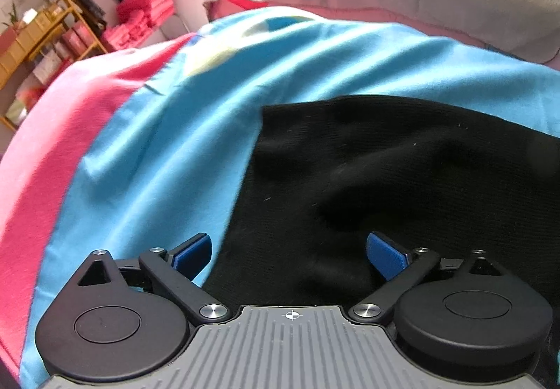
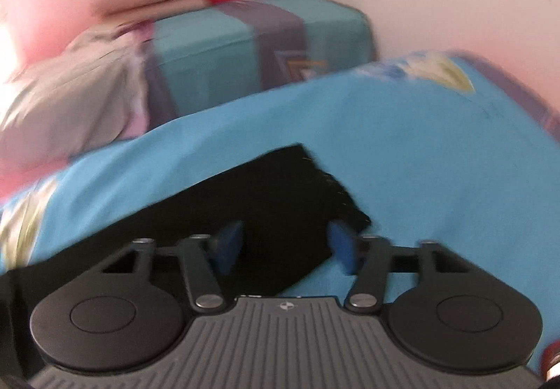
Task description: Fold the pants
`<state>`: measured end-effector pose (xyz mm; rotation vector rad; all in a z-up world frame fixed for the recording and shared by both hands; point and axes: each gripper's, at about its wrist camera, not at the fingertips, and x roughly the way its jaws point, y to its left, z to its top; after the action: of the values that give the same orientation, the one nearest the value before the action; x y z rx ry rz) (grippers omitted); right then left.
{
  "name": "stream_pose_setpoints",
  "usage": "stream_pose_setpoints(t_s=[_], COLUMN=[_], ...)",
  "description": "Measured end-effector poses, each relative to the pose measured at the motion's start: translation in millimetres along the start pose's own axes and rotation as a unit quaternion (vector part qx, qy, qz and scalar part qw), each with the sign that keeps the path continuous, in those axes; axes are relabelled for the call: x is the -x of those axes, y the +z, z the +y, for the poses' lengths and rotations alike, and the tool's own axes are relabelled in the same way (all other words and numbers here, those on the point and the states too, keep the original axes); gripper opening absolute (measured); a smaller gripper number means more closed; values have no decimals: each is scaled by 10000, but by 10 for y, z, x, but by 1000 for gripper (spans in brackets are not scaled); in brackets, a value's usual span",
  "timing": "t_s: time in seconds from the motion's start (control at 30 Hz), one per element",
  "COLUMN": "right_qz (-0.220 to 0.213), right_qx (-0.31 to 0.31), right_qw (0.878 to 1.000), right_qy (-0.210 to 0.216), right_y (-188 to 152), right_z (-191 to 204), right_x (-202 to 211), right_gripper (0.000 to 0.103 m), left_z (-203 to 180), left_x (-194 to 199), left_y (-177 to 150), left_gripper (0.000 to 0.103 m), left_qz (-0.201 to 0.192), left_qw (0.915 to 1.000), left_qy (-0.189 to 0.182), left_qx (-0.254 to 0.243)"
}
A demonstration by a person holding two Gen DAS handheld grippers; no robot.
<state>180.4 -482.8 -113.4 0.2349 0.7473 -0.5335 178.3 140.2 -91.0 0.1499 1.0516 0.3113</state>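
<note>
One pair of black pants [image 1: 385, 179] lies rumpled on a blue bedsheet [image 1: 157, 161], both grippers' jaws apart above it, left gripper [image 1: 288, 256] and right gripper [image 2: 285, 243].

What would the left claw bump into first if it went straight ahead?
Probably the black knit pants: they lie right in front of the open left claw, spread over the blue bed sheet. Depth is hard to judge.

The pants [image 1: 402, 179] are plain black. The sheet [image 1: 168, 151] under them is bright blue with pale yellow patches, and pink beside that. The tongs [image 1: 288, 254] are black with blue pads [image 1: 385, 254]. The pillow [image 2: 259, 49] behind the pants is teal with a dark stripe.
</note>
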Motion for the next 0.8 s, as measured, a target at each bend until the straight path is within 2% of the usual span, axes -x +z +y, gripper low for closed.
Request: stream_pose_setpoints(t_s=[0.03,0.07,0.1,0.13,0.17,0.2,0.23,0.27,0.3,0.33,0.4,0.43,0.53,0.57,0.6,0.63,0.67,0.7,0.73,0.77,0.8], right_qz=[-79,-64,81,289,239,231,214,184,105,-12,-274,-314,-92,100,300,295,293,364,347,204,33], right_qx=[415,737,995,1013,532,-59,-646,-934,-962,-678,203,650,1514,1736,1852,1583,1122,694,379,300,413], right_qw=[9990,9965,9941,9944,9982,9984,9943,9916,9907,9931,9990,9973,9783,9720,9716,9765,9847,9921,9957,9963,9945], right_qy=[145,391,432,43,-129,-504,-816,-878,-955,-952,-305,152,1410,1580,1445,1435,1298,984,767,774,964], right_y=[-45,-98,-148,-156,-117,-59,-9,4,-5,-23,-119,-197,-406,-445,-466,-432,-345,-259,-208,-194,-214], right_z=[86,147,182,178,76,-18,-74,-62,36,215,682,933,1445,1568,1649,1605,1538,1503,1491,1508,1561], right_x=[49,57,-16,-139,-188,-202,-193,-172,-130,-67,139,240,391,344,228,127,87,94,159,249,364], right_gripper=[75,77,73,89,89,88,88,86,74,70,70,70,66,62,61,60,54,43,45,49,57], left_z=[32,50,59,63,64,66,81,109,145,171,213,229,261,284,308,341,374,413,459,500,532], left_x=[53,96,112,107,76,34,-13,-22,-14,-15,-5,4,28,30,24,16,15,8,-7,-25,-55], left_y=[-50,-108,-148,-189,-229,-261,-297,-320,-332,-340,-379,-401,-471,-511,-546,-587,-624,-657,-691,-717,-727], left_gripper=[103,103,103,103,103,103,103,103,103,103,103,103,103,103,103,103,103,103,103,103,103], left_qz=[-59,-91,-82,-43,34,119,207,191,176,200,202,201,191,198,211,203,181,169,154,135,131], left_qw=[10000,9999,9999,9999,9998,9997,9995,9997,9998,9998,9997,9997,9997,9996,9996,9995,9995,9993,9990,9985,9977], left_qy=[-5,0,6,13,32,88,150,102,52,18,-22,-25,-73,-113,-148,-186,-200,-241,-313,-384,-481], left_qx=[-18,-46,-79,-123,-179,-208,-189,-113,-26,36,117,135,141,144,145,153,177,217,288,360,455])
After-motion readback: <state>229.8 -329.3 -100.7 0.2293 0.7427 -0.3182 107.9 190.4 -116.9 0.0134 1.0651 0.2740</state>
